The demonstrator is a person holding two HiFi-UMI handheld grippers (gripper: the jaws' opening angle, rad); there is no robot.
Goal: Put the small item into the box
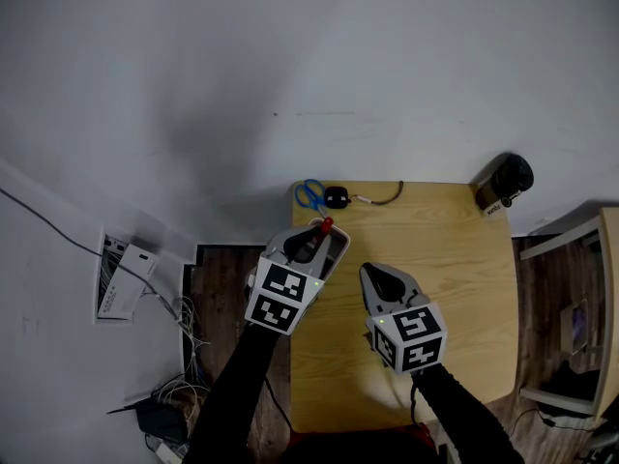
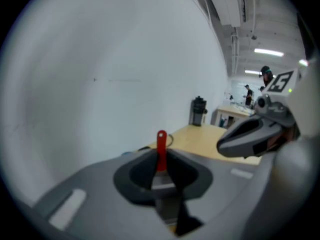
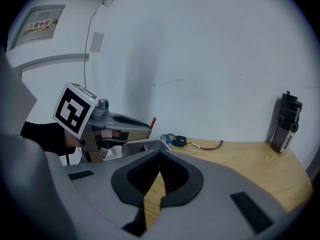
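While the right gripper [image 1: 373, 276] hangs nearby, jaws pressed together on nothing, the left gripper [image 1: 314, 241] pinches the red small item [image 2: 161, 145] lengthwise, poking forward just above what looks like the pale box [image 3: 150, 145].

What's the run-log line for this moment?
left gripper: shut on thin red tab | right gripper: shut, empty, over light wooden table
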